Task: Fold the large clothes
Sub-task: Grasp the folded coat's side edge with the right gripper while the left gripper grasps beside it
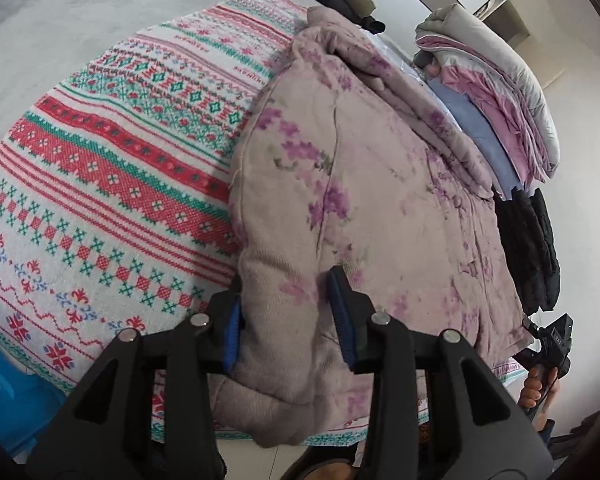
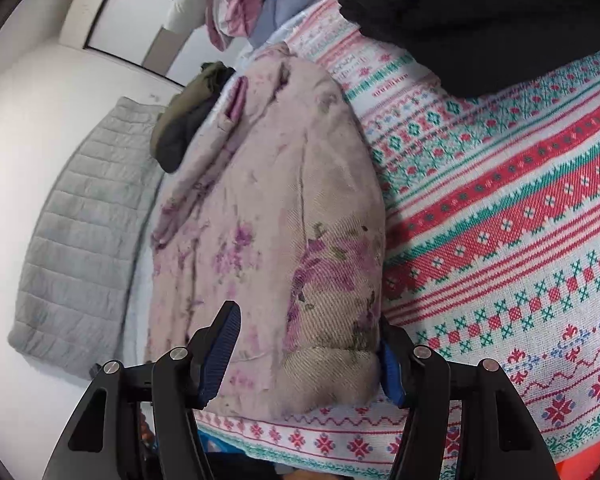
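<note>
A thick padded pinkish garment with purple flowers (image 1: 340, 200) lies lengthwise on a red, green and white patterned blanket (image 1: 100, 168). My left gripper (image 1: 288, 316) straddles the garment's near left edge, and its blue pads press into the bulging fabric between them. In the right wrist view the same garment (image 2: 268, 184) runs away from me. My right gripper (image 2: 306, 356) stands around its near corner, one pad against the thick fold and the other apart from it over flatter fabric. The right gripper (image 1: 552, 340) also shows in the left wrist view, held by a hand (image 1: 536, 388).
Folded quilts (image 1: 500, 92) are stacked at the far end, with a black puffer jacket (image 1: 536, 248) hanging beside the bed. A grey quilted jacket (image 2: 80, 232) and a dark olive garment (image 2: 188, 120) lie left of the floral one. A black garment (image 2: 480, 20) covers the blanket (image 2: 500, 220) at the far right.
</note>
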Available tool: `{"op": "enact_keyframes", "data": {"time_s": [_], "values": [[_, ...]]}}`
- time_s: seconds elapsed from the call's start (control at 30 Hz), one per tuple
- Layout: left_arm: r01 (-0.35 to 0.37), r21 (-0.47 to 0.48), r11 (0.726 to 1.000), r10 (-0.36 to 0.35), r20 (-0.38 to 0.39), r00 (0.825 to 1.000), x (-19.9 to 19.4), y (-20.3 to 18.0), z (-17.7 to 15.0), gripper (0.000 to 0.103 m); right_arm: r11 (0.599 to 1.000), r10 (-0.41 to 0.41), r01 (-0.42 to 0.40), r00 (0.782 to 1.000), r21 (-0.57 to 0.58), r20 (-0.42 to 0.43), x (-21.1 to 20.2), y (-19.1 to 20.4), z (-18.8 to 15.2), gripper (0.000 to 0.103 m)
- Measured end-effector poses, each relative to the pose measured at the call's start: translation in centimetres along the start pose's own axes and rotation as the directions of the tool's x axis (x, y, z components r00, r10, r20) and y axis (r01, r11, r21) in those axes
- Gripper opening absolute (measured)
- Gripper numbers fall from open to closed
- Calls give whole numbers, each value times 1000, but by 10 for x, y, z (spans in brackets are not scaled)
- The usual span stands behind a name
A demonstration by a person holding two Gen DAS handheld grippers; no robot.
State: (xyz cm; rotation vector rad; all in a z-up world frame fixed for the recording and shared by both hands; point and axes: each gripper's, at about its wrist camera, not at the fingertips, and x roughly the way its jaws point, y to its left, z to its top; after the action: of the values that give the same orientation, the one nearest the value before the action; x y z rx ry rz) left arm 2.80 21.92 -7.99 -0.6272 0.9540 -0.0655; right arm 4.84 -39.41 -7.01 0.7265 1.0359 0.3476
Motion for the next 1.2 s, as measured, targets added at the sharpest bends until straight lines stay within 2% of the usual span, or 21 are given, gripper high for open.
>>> {"op": "enact_keyframes", "data": {"time_s": [0.07, 0.1, 0.17, 0.27, 0.4, 0.57, 0.63, 0.67, 0.7, 0.8, 0.83, 0.9, 1.0, 1.2], "values": [[-9, -4, 1000, 9, 5, 1000, -1, 1, 0, 38, 1000, -24, 24, 1000, 4, -13, 6, -1, 0, 63], [-20, -2, 1000, 20, 13, 1000, -2, 1, 0, 32, 999, -37, 37, 999, 6, -14, 7, -1, 0, 62], [-54, 26, 998, 53, 32, 998, -4, -4, 0, 29, 998, -58, 58, 998, 10, -12, 7, -4, -1, 59], [-53, 34, 998, 51, 37, 998, -4, -7, -1, 30, 998, -66, 66, 998, 18, -11, 6, -7, 0, 51], [-14, -8, 1000, 14, -14, 1000, 6, -1, 0, 42, 998, -59, 59, 998, 21, -13, 0, -15, -4, 50], [-48, 33, 998, 49, -34, 998, 11, -5, -1, 43, 997, -74, 75, 996, 16, -40, 12, -14, -5, 50], [-61, 45, 997, 62, -25, 998, 9, -7, -1, 36, 996, -86, 86, 996, 1, -39, 15, -11, -4, 50], [-52, 43, 998, 52, -13, 999, 6, -8, -2, 28, 996, -89, 89, 995, 2, -35, 15, -10, -4, 46], [-53, 47, 998, 53, 2, 999, 3, -10, -2, 27, 996, -89, 89, 996, 4, -24, 14, -10, -4, 30], [-51, 64, 997, 50, 25, 998, -4, -14, -2, 27, 998, -61, 61, 998, -12, 1, 11, -2, -7, 19], [-41, 50, 998, 40, 12, 999, -2, -11, -1, 27, 998, -59, 59, 998, -23, 7, 10, 1, -7, 19], [-23, 17, 1000, 23, -28, 999, 6, -5, -1, 36, 997, -62, 62, 998, -42, 11, 10, 6, -9, 19], [-13, -3, 1000, 13, -45, 999, 10, -3, -1, 42, 995, -90, 90, 996, -49, -3, 17, 10, -11, 23], [-8, -21, 1000, 7, -74, 997, 13, -3, 1, 45, 994, -112, 112, 993, -8, -30, 31, 8, -12, 24]]}}
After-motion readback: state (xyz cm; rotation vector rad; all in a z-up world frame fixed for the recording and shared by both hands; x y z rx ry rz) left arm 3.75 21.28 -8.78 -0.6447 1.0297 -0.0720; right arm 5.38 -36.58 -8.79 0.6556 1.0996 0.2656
